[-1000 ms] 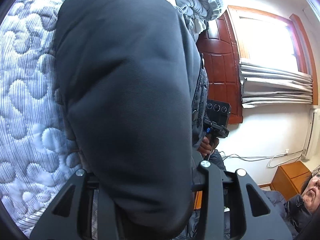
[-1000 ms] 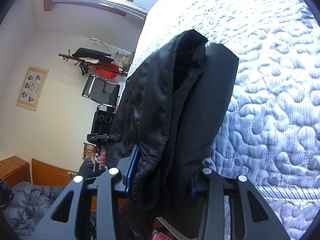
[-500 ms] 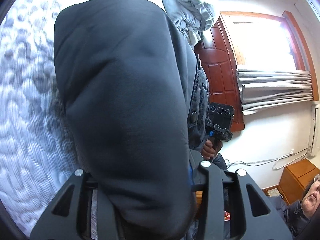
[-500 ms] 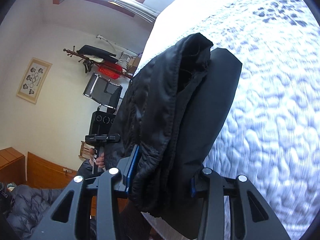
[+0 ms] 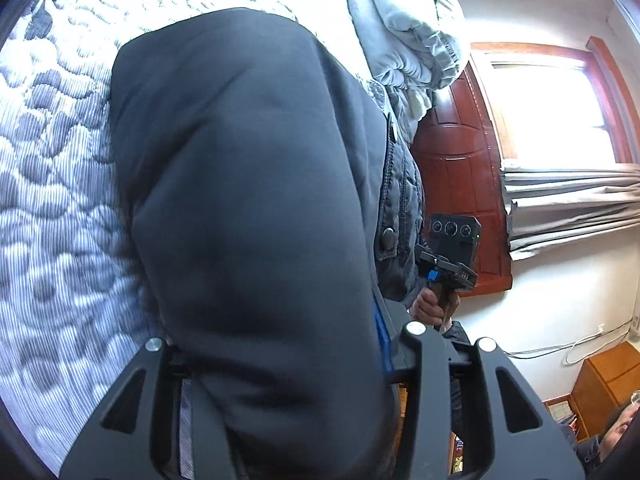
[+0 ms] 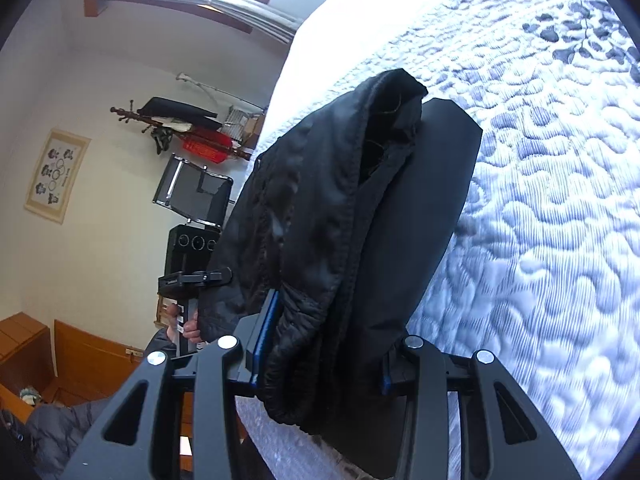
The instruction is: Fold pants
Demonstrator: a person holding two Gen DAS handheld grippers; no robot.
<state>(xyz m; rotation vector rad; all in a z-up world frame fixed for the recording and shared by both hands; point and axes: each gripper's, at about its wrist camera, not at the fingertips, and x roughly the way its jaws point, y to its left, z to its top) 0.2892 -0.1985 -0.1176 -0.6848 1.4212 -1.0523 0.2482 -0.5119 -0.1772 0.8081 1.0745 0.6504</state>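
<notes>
Dark padded pants (image 5: 240, 180) hang in a thick bundle above the quilted bed (image 5: 52, 200). My left gripper (image 5: 280, 340) clamps one end; its jaws are opening slightly, with the fabric filling the gap and hiding the fingertips. The right wrist view shows the other end of the pants (image 6: 340, 220), waistband side up, with my right gripper (image 6: 320, 340) shut on it over the bed (image 6: 540, 240). Each camera sees the other tool held in a hand: the right gripper (image 5: 452, 248) and the left gripper (image 6: 192, 264).
A grey duvet (image 5: 408, 32) is heaped at the bed's far end. Beyond stand a red-brown door (image 5: 452, 168), a curtained window (image 5: 568, 204) and a wooden cabinet (image 5: 608, 376). On the other side are a folding chair (image 6: 196, 192) and a coat rack (image 6: 180, 128).
Both grippers have carried the pants sideways across the bed; the quilt's leaf pattern has come into view. The fabric stays between both pairs of jaws.
</notes>
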